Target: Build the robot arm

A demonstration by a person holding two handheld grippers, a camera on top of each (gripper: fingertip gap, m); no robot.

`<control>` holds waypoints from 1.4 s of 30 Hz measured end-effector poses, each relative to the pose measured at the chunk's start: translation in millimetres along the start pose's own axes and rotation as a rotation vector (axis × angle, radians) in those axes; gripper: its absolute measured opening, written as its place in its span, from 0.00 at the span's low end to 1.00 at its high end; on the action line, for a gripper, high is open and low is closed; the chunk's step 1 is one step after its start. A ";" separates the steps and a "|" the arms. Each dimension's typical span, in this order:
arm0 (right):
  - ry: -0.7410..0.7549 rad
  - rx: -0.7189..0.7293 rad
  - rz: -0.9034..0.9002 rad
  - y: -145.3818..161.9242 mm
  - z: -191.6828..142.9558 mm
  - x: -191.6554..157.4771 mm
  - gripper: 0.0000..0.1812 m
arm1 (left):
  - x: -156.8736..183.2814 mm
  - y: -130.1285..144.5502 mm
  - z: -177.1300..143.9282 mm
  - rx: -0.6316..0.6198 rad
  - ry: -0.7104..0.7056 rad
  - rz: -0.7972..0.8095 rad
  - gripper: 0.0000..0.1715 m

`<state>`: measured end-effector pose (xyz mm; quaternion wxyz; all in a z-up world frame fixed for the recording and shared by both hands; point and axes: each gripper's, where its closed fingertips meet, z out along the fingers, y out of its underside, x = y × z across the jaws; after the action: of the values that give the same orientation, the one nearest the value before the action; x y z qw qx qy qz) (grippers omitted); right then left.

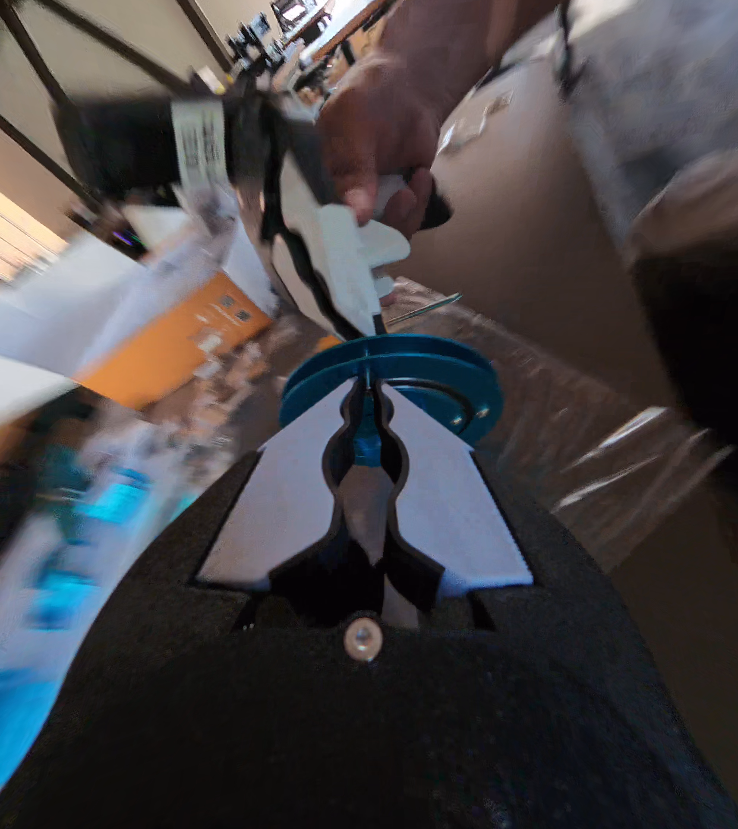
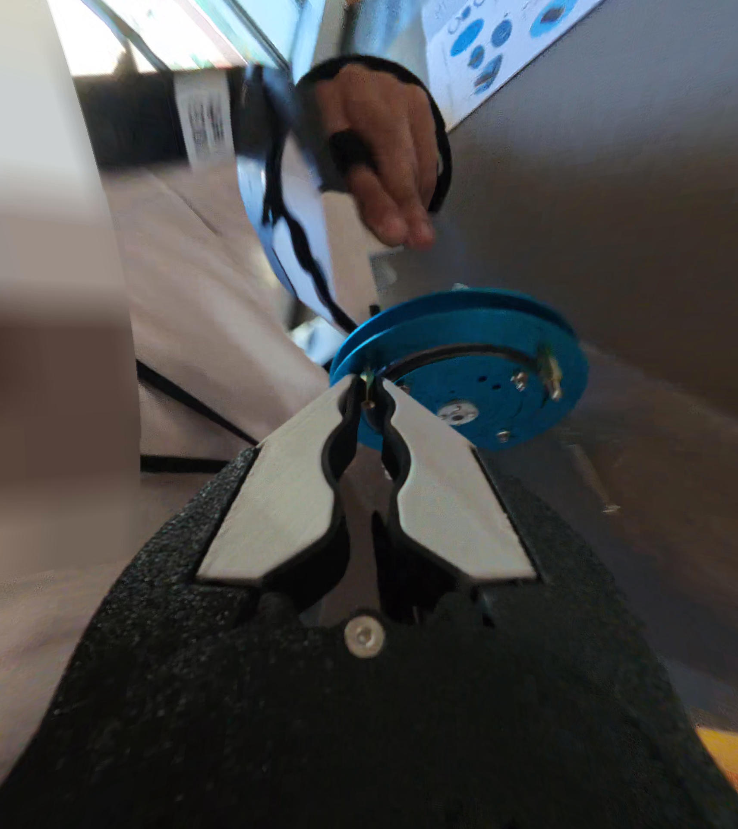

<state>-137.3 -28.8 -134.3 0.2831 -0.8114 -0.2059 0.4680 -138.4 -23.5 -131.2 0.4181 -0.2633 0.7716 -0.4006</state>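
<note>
Now, left wrist view: my left hand-held gripper (image 1: 369,386) is pinched nearly closed on the near rim of the blue double disc (image 1: 430,359), flat-on dead ahead; right wrist view: my right hand-held gripper (image 2: 368,386) is likewise clamped on the opposite rim, disc (image 2: 492,354) tilted off to the right.

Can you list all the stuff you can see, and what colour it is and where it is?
Disc assembly: one, blue, two stacked plates with small screws, held up between both tools.
Cable: one, black, curving across the disc's face.
Box: one, orange, lying behind on the left, blurred.
Printed sheet: one, white with blue shapes, top right.
Left tool: white fingers, shut on the disc's rim.
Right tool: white fingers, shut on the opposite rim.
</note>
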 end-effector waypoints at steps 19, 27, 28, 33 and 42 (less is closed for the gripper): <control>0.946 -0.231 -1.291 -6.9 -7.8 13.8 0.03 | 4.8 -6.3 -2.0 0.040 0.339 -0.730 0.02; -0.062 -0.001 0.050 9.0 -7.1 -15.0 0.20 | 13.6 -5.8 -4.8 -0.096 -0.084 0.375 0.02; -0.050 -0.061 0.033 14.9 -4.6 -10.3 0.19 | 14.2 -6.2 -3.9 -0.102 -0.113 0.452 0.02; -0.087 -0.247 -0.014 17.1 4.3 -16.9 0.03 | 19.8 -8.4 -1.9 -0.107 -0.179 0.730 0.02; 0.500 -0.445 -0.741 5.3 2.4 3.2 0.02 | 7.3 -4.9 -5.0 -0.043 0.036 -0.196 0.01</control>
<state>-137.5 -30.3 -140.8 0.2910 -0.8120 -0.5008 0.0718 -146.1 -29.6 -128.7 0.3570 -0.3392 0.7581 -0.4275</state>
